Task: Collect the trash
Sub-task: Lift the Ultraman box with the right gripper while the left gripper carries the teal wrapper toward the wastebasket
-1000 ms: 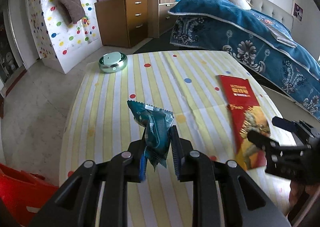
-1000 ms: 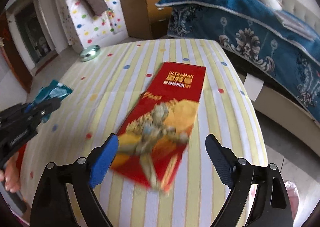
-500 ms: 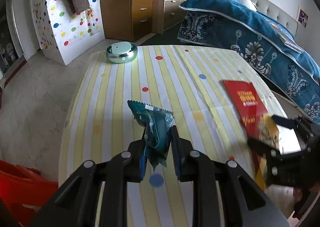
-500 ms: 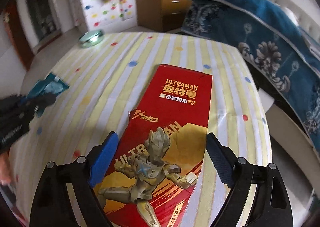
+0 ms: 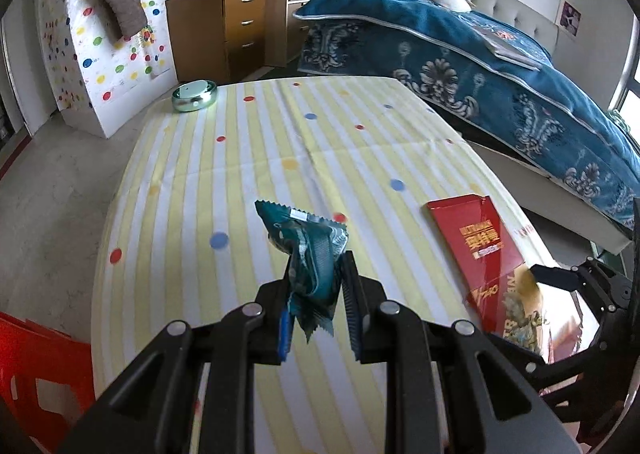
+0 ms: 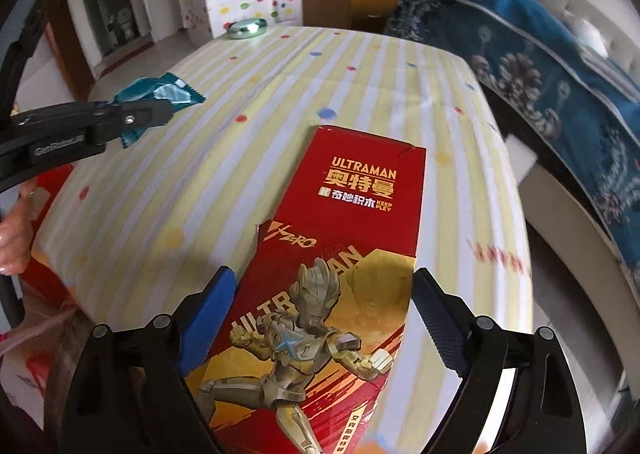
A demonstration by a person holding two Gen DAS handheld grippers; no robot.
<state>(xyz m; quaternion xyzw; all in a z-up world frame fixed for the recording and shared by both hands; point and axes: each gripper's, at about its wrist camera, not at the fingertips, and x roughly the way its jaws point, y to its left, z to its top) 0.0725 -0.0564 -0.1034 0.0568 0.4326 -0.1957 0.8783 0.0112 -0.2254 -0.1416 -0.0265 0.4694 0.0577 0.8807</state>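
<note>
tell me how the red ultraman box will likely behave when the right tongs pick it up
The red Ultraman box lies flat and looks like thin card, so it is probably light. Its torn left edge suggests it may flex or crumple. The right tongs straddle it, open.

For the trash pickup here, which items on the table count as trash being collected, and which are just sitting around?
Part of the job:
- teal snack wrapper, clamped in the left claw
- flattened red Ultraman box, lying on the table between the open right claw's fingers

Just lying about:
- round silver tin at the far table edge
- red plastic chair
- blue blanket
</note>
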